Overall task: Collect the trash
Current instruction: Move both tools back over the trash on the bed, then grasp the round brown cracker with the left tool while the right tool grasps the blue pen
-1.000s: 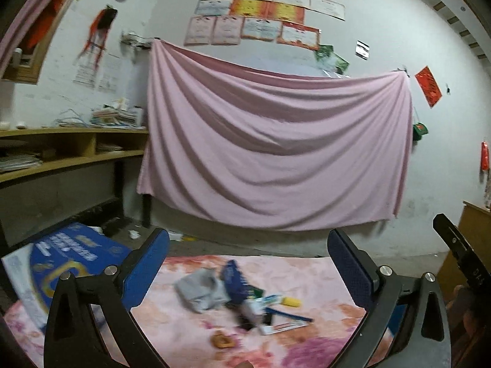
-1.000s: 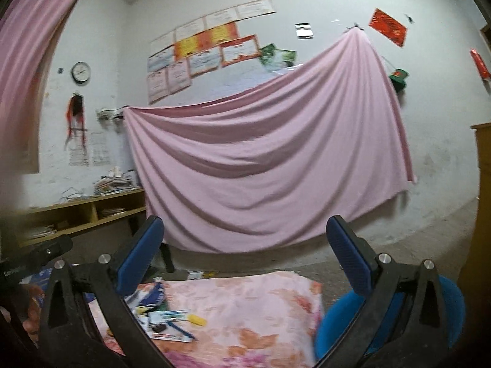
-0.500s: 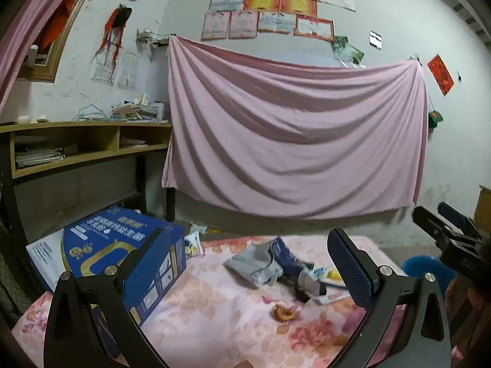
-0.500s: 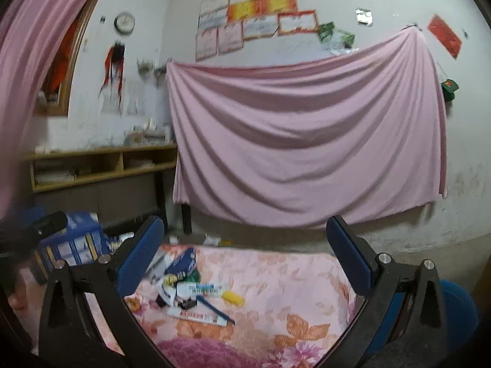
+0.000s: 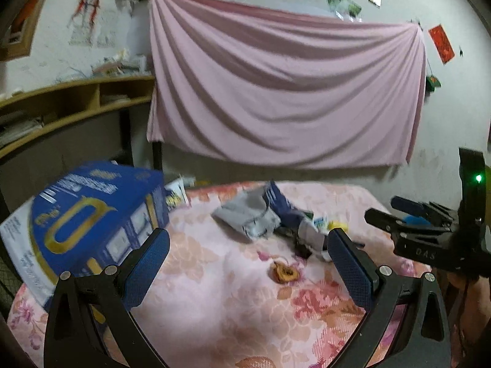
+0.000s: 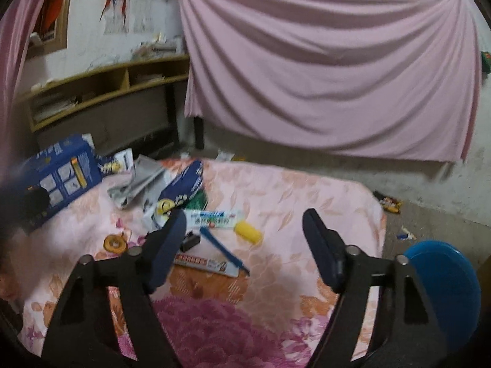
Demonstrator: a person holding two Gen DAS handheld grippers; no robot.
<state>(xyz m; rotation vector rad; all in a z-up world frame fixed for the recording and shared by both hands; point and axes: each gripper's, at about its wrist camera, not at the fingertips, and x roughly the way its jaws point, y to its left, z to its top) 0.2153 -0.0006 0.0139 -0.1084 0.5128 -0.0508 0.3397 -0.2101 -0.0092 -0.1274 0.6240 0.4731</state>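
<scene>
Near the bench's middle lies the trash, untouched, while the left tool hangs wide and the right tool, empty, is closing; approach step, so next one piece must be chosen.

- A pink sheet hangs draped across the far wall.
- A wooden shelf unit stands at far left.
- A floral cloth covers the near table.
- A blue stool sits near right.
</scene>
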